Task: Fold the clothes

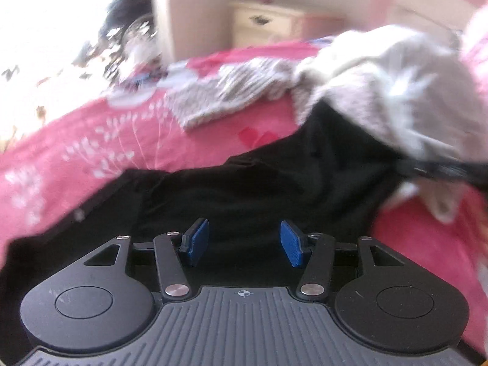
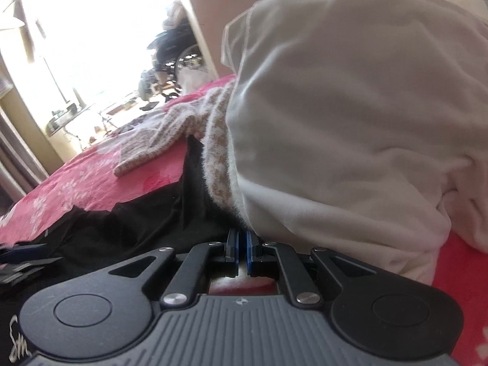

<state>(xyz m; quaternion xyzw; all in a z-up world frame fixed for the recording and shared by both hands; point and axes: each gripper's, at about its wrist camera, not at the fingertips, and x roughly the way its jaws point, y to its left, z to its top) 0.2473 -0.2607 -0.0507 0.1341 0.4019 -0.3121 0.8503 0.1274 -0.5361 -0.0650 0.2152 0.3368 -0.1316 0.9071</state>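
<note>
Your left claw (image 1: 244,244) hangs with its blue pads well apart and nothing between them, low over the black garment (image 1: 259,183), which lies spread and rumpled on the pink floral bed cover (image 1: 76,152). Your right claw (image 2: 242,245) has its pads drawn together; the lower edge of the white garment (image 2: 350,106) hangs right at the tips, but you cannot tell from this view whether cloth is actually pinched between them. That white piece bulges up at 1 o'clock from the right claw, with the fuzzy checked knit (image 2: 170,128) running out at 11 o'clock and the black cloth under both. In the left view the pale heap (image 1: 381,85) sits at 2 o'clock, overlapping the black garment's far corner. The risk, as I judge it, is that overlap: pull the black piece flat and the heap on its corner may drag along or tumble onto it. If the right claw holds only a thin hem, a lift could let the white cloth slip free. The left view is blurred, so edges are hard to place; closing there may catch a double layer.
</note>
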